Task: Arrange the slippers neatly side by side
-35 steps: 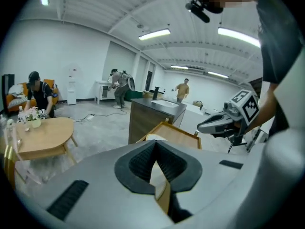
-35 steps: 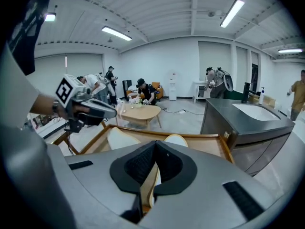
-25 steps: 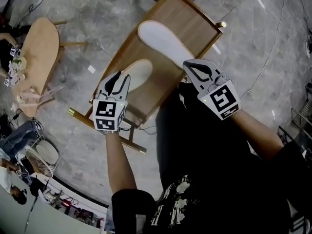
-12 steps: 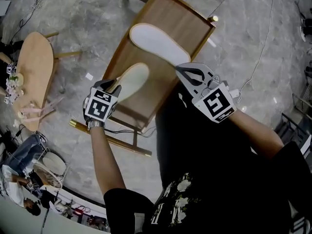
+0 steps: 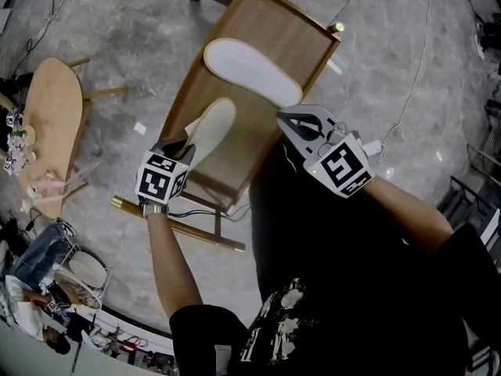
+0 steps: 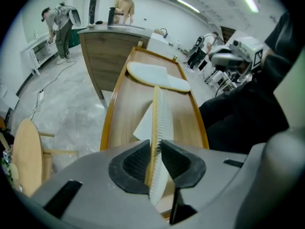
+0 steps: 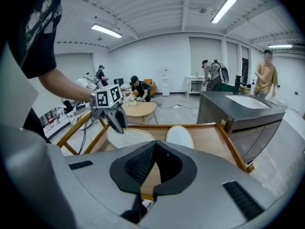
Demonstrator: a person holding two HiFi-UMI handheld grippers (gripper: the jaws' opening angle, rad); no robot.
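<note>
Wooden worktop (image 5: pixel 270 18) on a marble floor. Jaws of the left tool (image 6: pixel 153 163) are closing on the sole edge of the near slipper (image 5: pixel 210 131), which is probably light and floppy. The second slipper (image 5: pixel 246 69) lies flat beyond. The right tool (image 5: pixel 296 120) is empty, jaws together.

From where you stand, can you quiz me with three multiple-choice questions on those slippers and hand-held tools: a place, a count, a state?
1. The far slipper lies: A in a box; B flat in the wooden tray; C on a hook.
2. Slippers in view: A one; B two; C four.
3. The right gripper's jaws are: A wide open; B clamped on a slipper; C shut, nothing between.

Answers:
1. B, it rests flat on the tray's boards.
2. B, that one plus the near slipper, which stands on edge between the left gripper's closing jaws.
3. C, the right gripper view shows them together and empty.
</note>
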